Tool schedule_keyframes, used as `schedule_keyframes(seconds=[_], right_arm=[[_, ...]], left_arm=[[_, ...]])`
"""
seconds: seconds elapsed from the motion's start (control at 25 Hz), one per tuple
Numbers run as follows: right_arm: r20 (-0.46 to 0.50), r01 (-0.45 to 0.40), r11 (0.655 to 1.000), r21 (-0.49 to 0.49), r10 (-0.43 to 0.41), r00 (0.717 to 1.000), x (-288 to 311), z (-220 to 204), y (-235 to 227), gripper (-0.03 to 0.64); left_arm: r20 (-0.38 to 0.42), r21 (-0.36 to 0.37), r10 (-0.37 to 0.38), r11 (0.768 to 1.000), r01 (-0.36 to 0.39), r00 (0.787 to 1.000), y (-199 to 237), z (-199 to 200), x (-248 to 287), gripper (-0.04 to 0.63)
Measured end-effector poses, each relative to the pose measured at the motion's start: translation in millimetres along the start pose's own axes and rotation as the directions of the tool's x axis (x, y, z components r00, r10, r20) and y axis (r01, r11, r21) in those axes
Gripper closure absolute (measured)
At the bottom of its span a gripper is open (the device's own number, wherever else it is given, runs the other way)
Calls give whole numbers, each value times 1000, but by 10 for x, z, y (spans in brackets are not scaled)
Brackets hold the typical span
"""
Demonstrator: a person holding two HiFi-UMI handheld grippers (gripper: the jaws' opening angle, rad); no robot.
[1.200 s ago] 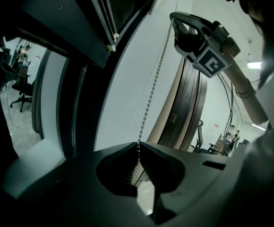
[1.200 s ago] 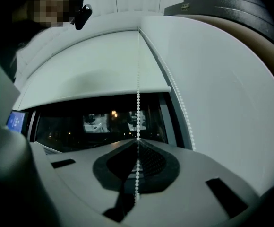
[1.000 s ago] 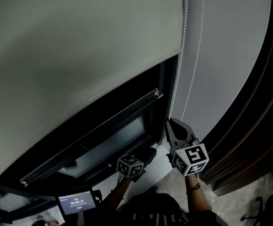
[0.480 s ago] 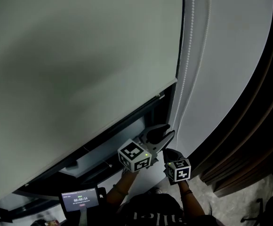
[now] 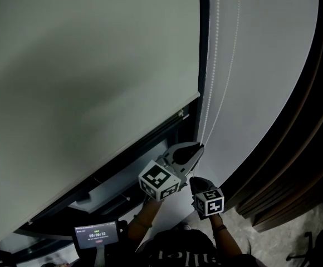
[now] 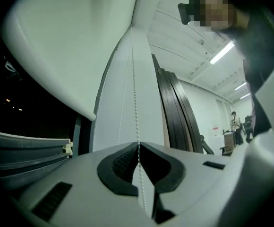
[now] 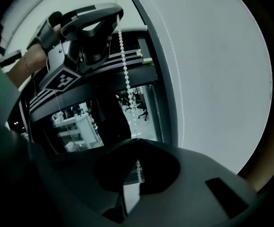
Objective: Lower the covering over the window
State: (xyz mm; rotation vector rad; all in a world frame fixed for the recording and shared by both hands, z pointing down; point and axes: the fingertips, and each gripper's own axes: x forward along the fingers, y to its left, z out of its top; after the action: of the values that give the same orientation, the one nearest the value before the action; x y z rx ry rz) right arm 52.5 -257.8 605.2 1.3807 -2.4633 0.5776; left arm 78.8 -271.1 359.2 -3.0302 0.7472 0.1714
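Two sets of tongs held the bead chain (image 5: pixel 208 107) beside the window (image 5: pixel 129 168). The left tongs (image 5: pixel 198 147) had just been closing and pinched it higher up, while the right tongs (image 5: pixel 197 181) clamped it just below. The roller blind (image 5: pixel 94 65) covered most of the glass.

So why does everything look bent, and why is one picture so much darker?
Head view: the wide lens bows the straight edge of the roller blind. Left gripper view: bright from ceiling strip lights, bead chain sharp, edges curved. Right gripper view: the right gripper lies in shadow against a glaring wall, corners black.
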Motion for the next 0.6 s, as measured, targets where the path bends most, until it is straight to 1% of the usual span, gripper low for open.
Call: schedule_keyframes(seconds=[0.04, 0.16, 0.24, 0.32, 0.36, 0.4, 0.44, 0.48, 0.52, 0.56, 0.6], right_arm=[[3, -3, 1000, 4, 3, 1000, -7, 7, 6, 606], [13, -7, 1000, 11, 7, 1000, -18, 23, 11, 606], [10, -17, 1000, 7, 17, 1000, -27, 12, 25, 604], [-17, -55, 998, 12, 56, 998, -32, -38, 74, 604], [-36, -81, 996, 25, 82, 996, -34, -70, 103, 604], [-47, -103, 994, 41, 105, 993, -41, -86, 127, 603], [-46, -119, 991, 53, 121, 992, -57, -76, 141, 603], [-34, -127, 990, 58, 130, 991, -79, -37, 145, 601], [-18, -133, 990, 55, 134, 991, -109, 27, 144, 601], [-1, -140, 989, 49, 140, 990, -146, 110, 144, 598], [19, -148, 988, 42, 147, 989, -187, 206, 145, 589]], left_arm=[[2, -6, -4, 1000, 4, 1000, -6, -10, 6, 586], [26, -46, -19, 999, 20, 999, 3, -35, 25, 592], [48, -84, -10, 996, 14, 999, 51, -22, 6, 594], [72, -113, 13, 994, -5, 997, 114, 8, -44, 594], [72, -113, 24, 993, -16, 997, 148, -18, -66, 594], [45, -103, 36, 994, -31, 998, 183, -100, -80, 594], [-17, -89, 50, 995, -51, 999, 215, -254, -91, 594], [-99, -80, 63, 994, -71, 993, 245, -477, -106, 594], [-182, -88, 73, 992, -90, 981, 269, -747, -134, 594], [-249, -117, 77, 987, -109, 965, 281, -1031, -180, 594], [-301, -159, 78, 979, -130, 951, 282, -1303, -242, 594]])
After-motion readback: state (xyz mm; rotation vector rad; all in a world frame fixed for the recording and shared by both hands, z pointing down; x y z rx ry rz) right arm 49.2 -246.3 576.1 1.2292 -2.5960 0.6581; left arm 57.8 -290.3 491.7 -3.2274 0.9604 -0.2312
